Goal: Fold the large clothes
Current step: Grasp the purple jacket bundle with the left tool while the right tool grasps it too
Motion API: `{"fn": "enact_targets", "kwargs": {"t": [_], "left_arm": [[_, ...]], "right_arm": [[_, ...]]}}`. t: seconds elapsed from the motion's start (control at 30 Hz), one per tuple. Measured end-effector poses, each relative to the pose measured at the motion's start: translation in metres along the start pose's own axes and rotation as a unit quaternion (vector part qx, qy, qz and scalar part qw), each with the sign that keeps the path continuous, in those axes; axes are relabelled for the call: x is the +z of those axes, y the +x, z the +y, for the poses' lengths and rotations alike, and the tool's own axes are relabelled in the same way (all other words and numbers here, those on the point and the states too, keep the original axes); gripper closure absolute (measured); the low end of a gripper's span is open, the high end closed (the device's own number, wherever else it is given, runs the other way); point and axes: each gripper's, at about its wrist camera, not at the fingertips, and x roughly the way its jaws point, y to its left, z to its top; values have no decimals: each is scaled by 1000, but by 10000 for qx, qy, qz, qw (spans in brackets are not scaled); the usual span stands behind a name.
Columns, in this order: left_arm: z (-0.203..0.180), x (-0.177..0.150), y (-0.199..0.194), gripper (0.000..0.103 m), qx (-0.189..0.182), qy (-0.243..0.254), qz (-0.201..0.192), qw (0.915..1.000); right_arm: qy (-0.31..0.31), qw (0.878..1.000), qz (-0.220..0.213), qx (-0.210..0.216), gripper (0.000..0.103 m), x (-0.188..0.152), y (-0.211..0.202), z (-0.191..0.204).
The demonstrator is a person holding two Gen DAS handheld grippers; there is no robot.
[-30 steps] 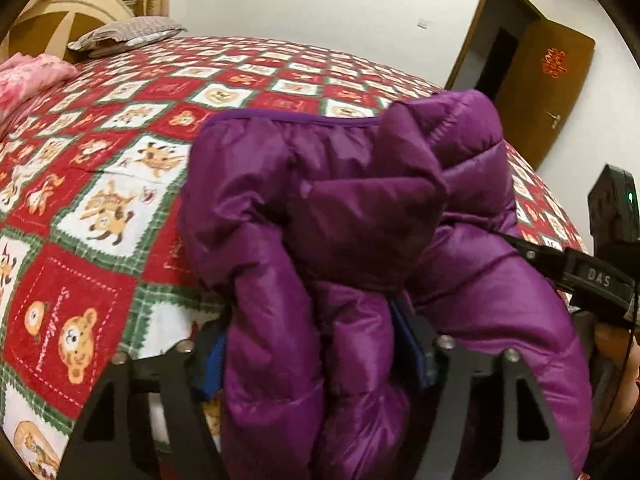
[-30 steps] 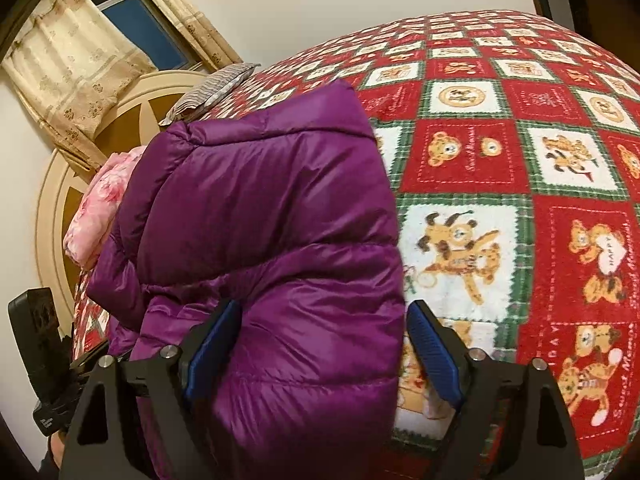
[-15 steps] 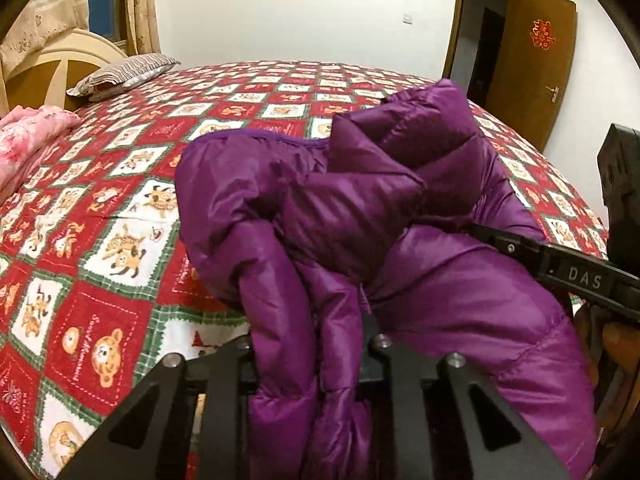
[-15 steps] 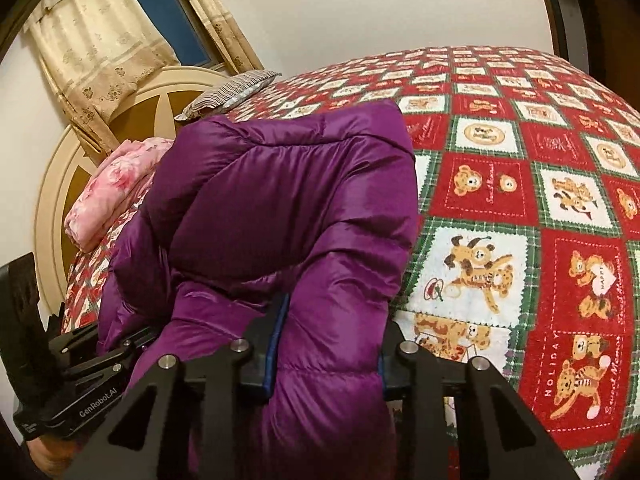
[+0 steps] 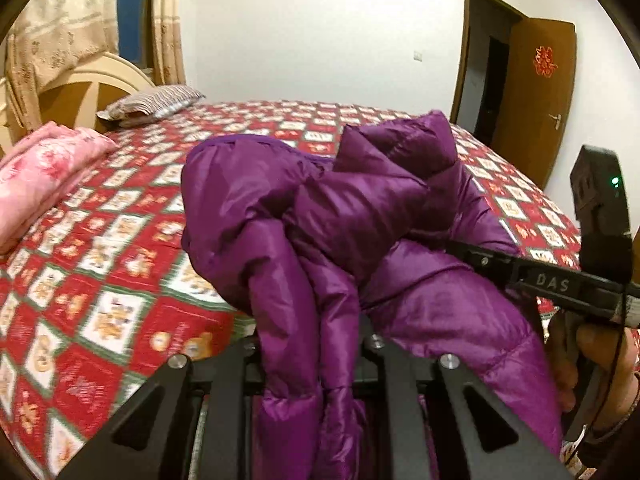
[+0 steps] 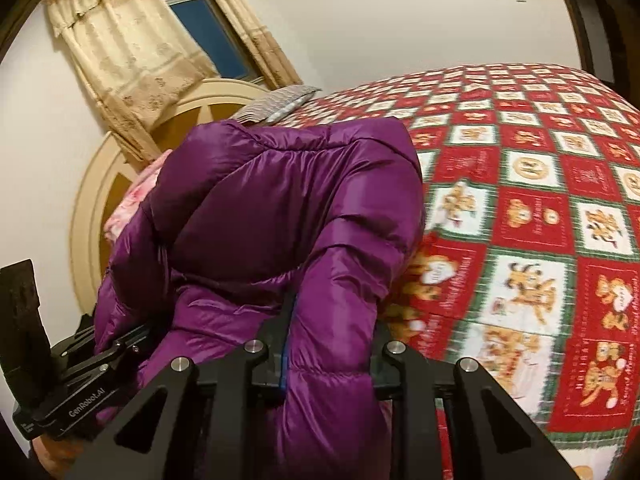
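A purple puffer jacket [image 5: 352, 216] is bunched up and held above the red patterned bed [image 5: 100, 280]. My left gripper [image 5: 312, 352] is shut on a fold of the jacket at its near edge. My right gripper [image 6: 332, 344] is shut on another fold of the jacket [image 6: 288, 208]. The right gripper's body also shows in the left wrist view [image 5: 560, 280] at the jacket's right side. The left gripper's body shows in the right wrist view [image 6: 80, 372] at the jacket's left side. The jacket hides the fingertips of both grippers.
A folded pink blanket [image 5: 36, 176] and a striped pillow [image 5: 152, 100] lie at the bed's head by the cream headboard [image 6: 120, 168]. A curtained window [image 6: 132, 40] is behind it. A brown door [image 5: 532, 96] stands beyond the far right of the bed.
Both grippers closed from wide open onto folds of the jacket, then lifted it; the bed now sits lower in both views.
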Motion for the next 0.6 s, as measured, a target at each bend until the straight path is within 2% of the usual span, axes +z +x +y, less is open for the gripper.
{"fn": "enact_targets", "kwargs": {"t": [0.27, 0.6], "left_arm": [[29, -5, -16, 84, 373, -78, -31, 9993], [52, -22, -14, 84, 511, -324, 103, 9981]], "right_arm": [[-299, 9991, 113, 269, 80, 1, 14, 43], [-642, 9974, 266, 166, 80, -7, 32, 69]]}}
